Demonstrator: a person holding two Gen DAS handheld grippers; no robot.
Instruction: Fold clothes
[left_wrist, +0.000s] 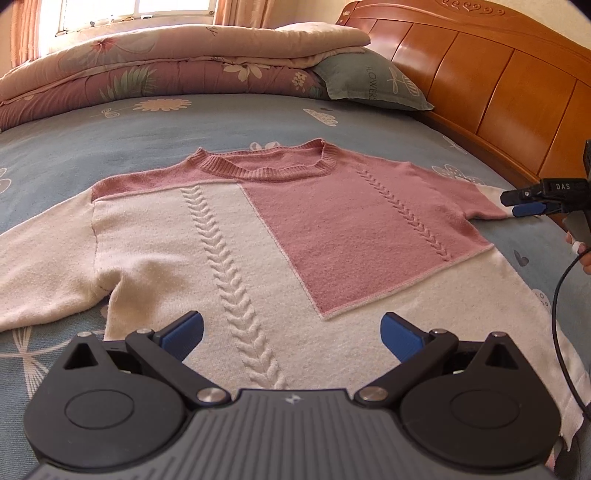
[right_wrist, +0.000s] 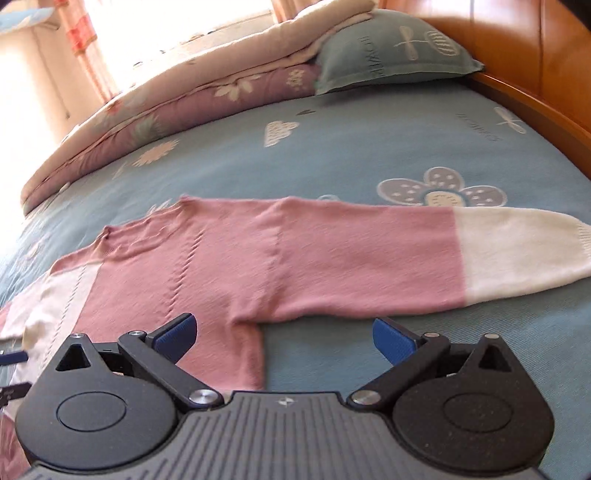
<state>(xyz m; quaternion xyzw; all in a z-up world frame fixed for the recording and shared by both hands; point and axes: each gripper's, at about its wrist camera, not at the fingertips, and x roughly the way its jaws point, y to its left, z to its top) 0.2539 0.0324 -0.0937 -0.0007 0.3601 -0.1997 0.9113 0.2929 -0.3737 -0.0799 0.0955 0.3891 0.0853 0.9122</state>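
A pink and cream knitted sweater (left_wrist: 280, 236) lies flat, front up, on the blue bed sheet, neck toward the far side. My left gripper (left_wrist: 291, 336) is open and empty, just above the sweater's cream hem. My right gripper (right_wrist: 284, 338) is open and empty, over the sweater's right armpit. The right sleeve (right_wrist: 424, 258), pink with a cream cuff, stretches out to the right. In the left wrist view the right gripper (left_wrist: 532, 205) shows at the right edge beside that sleeve. The left sleeve (left_wrist: 40, 266) lies out to the left.
A folded floral quilt (left_wrist: 155, 70) and a grey-green pillow (left_wrist: 369, 81) lie along the far side of the bed. A wooden headboard (left_wrist: 491, 77) runs along the right. A black cable (left_wrist: 557, 295) hangs at the right edge.
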